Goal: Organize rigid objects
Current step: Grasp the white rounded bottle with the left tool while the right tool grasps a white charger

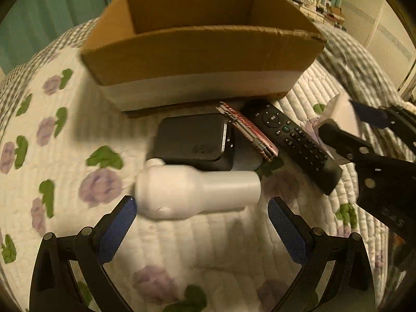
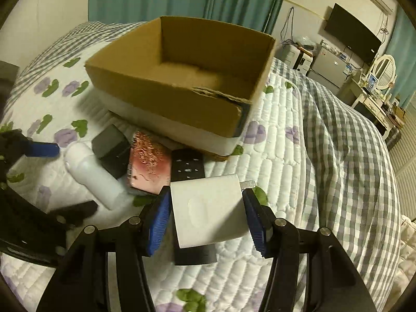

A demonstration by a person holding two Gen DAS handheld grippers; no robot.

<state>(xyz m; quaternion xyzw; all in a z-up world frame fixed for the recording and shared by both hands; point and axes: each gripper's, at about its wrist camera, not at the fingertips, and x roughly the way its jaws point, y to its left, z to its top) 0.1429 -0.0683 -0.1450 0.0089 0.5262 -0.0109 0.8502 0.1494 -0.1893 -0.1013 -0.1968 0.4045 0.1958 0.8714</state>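
Observation:
An open cardboard box [image 1: 197, 52] stands on the bed, also in the right wrist view [image 2: 166, 96]. In front of it lie a white bottle [image 1: 197, 192], a black box-shaped device [image 1: 192, 140], a pink notebook [image 1: 247, 130] and a black remote [image 1: 296, 143]. My left gripper [image 1: 201, 223] is open just before the white bottle, a finger on each side. My right gripper [image 2: 205, 213] is shut on a white charger block [image 2: 208, 208] and holds it above the remote [image 2: 188, 166]. The bottle [image 2: 91, 171] and notebook [image 2: 148, 161] show there too.
The bed has a white quilt with purple flowers [image 1: 98, 187] and a grey checked blanket [image 2: 338, 135] to the right. A dresser with a mirror [image 2: 377, 83] and a wall television [image 2: 351, 33] stand beyond the bed.

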